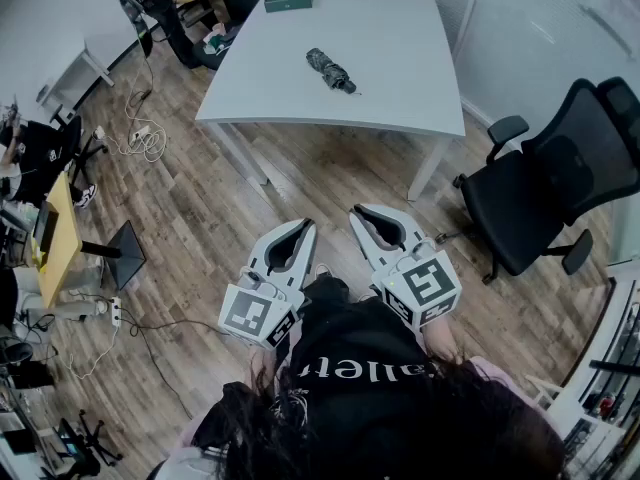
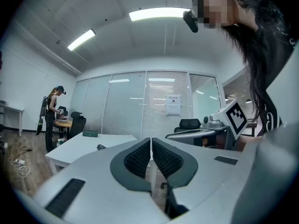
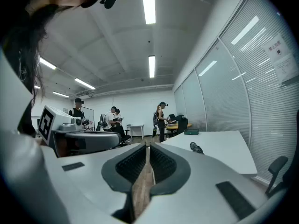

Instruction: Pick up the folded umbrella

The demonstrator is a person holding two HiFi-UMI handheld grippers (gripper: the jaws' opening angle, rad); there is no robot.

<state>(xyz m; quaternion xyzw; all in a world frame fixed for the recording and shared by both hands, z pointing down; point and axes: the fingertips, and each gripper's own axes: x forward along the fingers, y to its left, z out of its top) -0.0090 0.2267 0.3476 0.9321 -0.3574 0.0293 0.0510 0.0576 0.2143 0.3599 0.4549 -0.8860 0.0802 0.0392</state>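
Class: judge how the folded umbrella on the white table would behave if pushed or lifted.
The folded umbrella lies on its side like a short cylinder, so a sideways push would probably roll it across the smooth table. Its dark fabric looks bunched, so it may squash slightly in a grip.

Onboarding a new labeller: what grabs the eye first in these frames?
The dark folded umbrella lies near the middle of the white table ahead. Nearer, the left hand-held gripper and right hand-held gripper hang side by side, both shut and empty. A black office chair stands right of the table.
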